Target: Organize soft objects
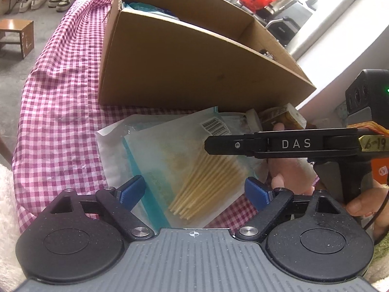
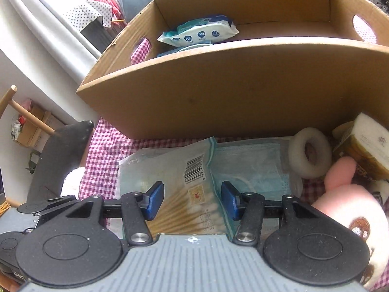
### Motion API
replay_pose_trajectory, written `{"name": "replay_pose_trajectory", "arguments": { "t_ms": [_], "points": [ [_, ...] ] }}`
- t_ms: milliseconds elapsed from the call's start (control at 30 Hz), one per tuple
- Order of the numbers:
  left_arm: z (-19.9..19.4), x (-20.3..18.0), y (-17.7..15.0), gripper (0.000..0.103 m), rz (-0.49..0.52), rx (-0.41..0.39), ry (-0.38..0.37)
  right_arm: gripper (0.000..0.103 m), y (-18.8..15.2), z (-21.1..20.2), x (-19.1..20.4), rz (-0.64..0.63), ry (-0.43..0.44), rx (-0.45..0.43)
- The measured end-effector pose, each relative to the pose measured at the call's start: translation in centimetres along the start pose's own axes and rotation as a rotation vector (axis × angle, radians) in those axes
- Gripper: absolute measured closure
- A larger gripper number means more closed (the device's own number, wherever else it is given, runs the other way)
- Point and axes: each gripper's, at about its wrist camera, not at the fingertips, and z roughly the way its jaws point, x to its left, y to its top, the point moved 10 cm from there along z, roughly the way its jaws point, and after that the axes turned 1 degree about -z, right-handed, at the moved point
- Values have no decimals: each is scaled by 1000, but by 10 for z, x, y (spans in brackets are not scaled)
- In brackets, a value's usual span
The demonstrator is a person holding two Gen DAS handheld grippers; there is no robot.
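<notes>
A clear bag of cotton swabs (image 1: 194,170) lies on the pink checked cloth (image 1: 60,109) in front of a cardboard box (image 1: 182,68). My left gripper (image 1: 197,192) is open just above the bag's near end. My right gripper (image 2: 192,200) is open over the same bag (image 2: 170,182), and its black body (image 1: 279,144) crosses the left wrist view from the right. A packed blue face mask (image 2: 255,170) lies under the bag's right side. A pack of wet wipes (image 2: 199,31) lies inside the box (image 2: 218,85).
To the right of the bags lie a white foam ring (image 2: 310,155), a brown and white packet (image 2: 364,146) and a pink plush toy (image 2: 345,202). A white fluffy item (image 1: 7,206) is at the cloth's left edge. A wooden stool (image 1: 17,34) stands on the floor.
</notes>
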Motion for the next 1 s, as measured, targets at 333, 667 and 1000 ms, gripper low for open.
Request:
{"name": "replay_pose_trajectory", "arguments": {
  "t_ms": [333,667,1000],
  "points": [
    [10,3,12,13,-4,0,20,63,5,-1,4,-7,19,-33],
    [-20,-7,23,13,29,-86,3,65,11,-32,18,-13,77,-122],
    [-81,-40,60,13,102,-241,-20,68,46,-98,46,-82,149,-316]
  ]
}}
